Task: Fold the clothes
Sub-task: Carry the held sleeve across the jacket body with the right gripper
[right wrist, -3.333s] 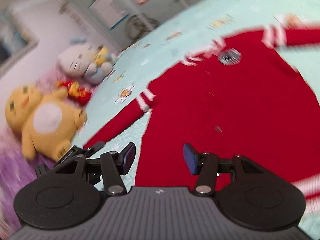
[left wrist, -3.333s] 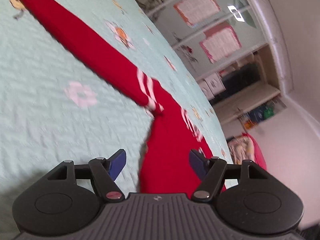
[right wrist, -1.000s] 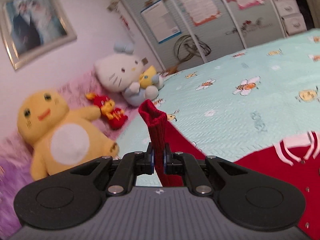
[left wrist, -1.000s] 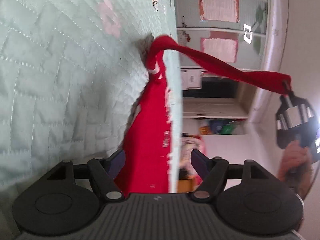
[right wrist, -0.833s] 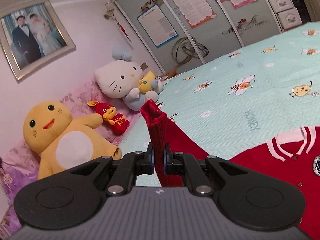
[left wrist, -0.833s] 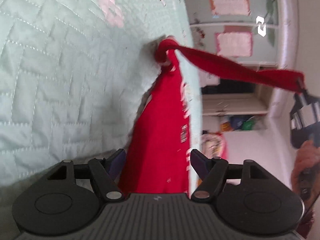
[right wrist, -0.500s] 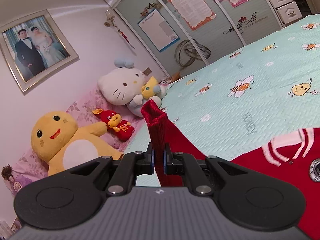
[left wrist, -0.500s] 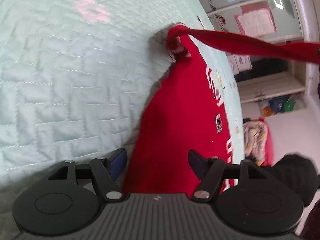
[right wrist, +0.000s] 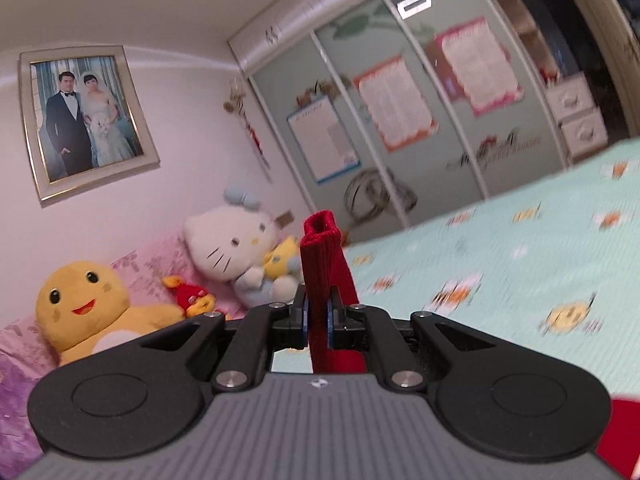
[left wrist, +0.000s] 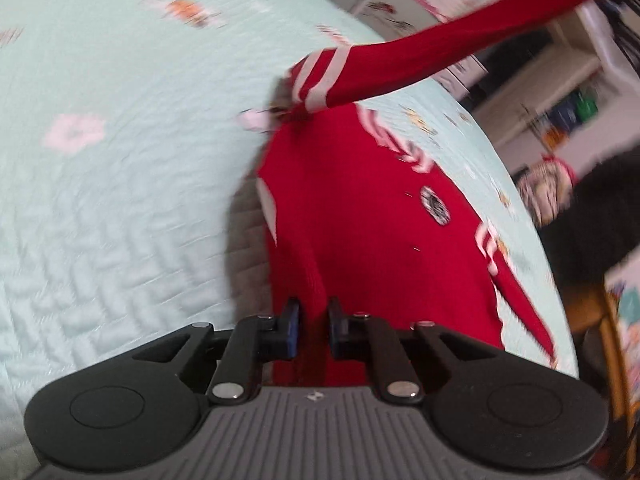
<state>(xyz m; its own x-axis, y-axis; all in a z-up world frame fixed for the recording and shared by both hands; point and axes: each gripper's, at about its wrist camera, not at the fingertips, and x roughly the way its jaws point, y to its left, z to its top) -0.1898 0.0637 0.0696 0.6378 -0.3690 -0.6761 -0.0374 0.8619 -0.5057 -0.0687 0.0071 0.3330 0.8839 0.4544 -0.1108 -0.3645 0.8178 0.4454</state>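
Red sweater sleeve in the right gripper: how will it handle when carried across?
Likely floppy: the sleeve hangs in a span from the right gripper to the shoulder. The ribbed cuff stands up, so probably thick and grippy. Body may drag.

Open quilt (left wrist: 100,200) lying left of sweater (left wrist: 360,240); 3 plush toys (right wrist: 168,280) crowding the headboard side.
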